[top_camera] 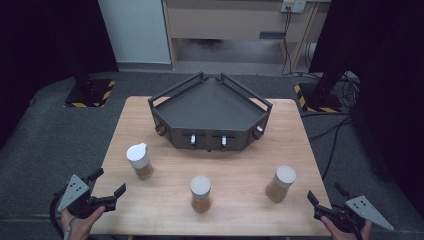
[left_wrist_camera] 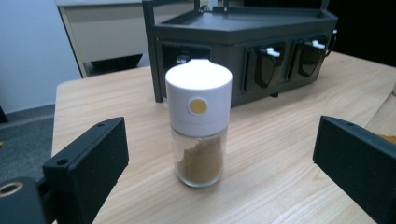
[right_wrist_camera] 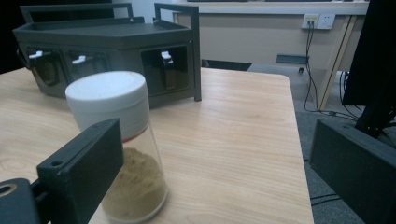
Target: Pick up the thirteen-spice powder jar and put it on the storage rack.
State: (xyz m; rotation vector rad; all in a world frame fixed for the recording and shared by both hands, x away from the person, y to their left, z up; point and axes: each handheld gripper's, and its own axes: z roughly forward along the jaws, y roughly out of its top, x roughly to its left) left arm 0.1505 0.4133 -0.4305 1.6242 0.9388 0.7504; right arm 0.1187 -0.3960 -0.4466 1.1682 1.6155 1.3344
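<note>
At the near edge of the desk (top_camera: 165,125), both grippers sit low in the high view, each cut off in part by the bottom of the frame. The left gripper (top_camera: 107,187) is at about 7 o'clock from the desk's centre, the right gripper (top_camera: 325,196) at about 5 o'clock. The hands holding them are only partly seen.

Three spice jars stand upright on the desk, well apart from one another: the left jar (top_camera: 139,160) at 9 o'clock, the middle jar (top_camera: 200,193) at 6 o'clock, the right jar (top_camera: 280,183) at 4 o'clock. A dark rack (top_camera: 210,112) stands at 12 o'clock; what its front openings hold is hard to make out.

Left gripper view: the left jar (left_wrist_camera: 199,121) stands ahead of the fingers (left_wrist_camera: 88,163), centred in the gap, touching neither. It has a white cap with a round yellow spot and brown powder below. The fingers stand wide apart, with nothing between the pads.

Right gripper view: the right jar (right_wrist_camera: 116,140) lies at 10 o'clock, partly hidden behind the left-hand finger (right_wrist_camera: 81,172); whether they touch cannot be told. The fingers here also stand wide apart and clamp nothing. The other finger is cut off by the frame edge.
</note>
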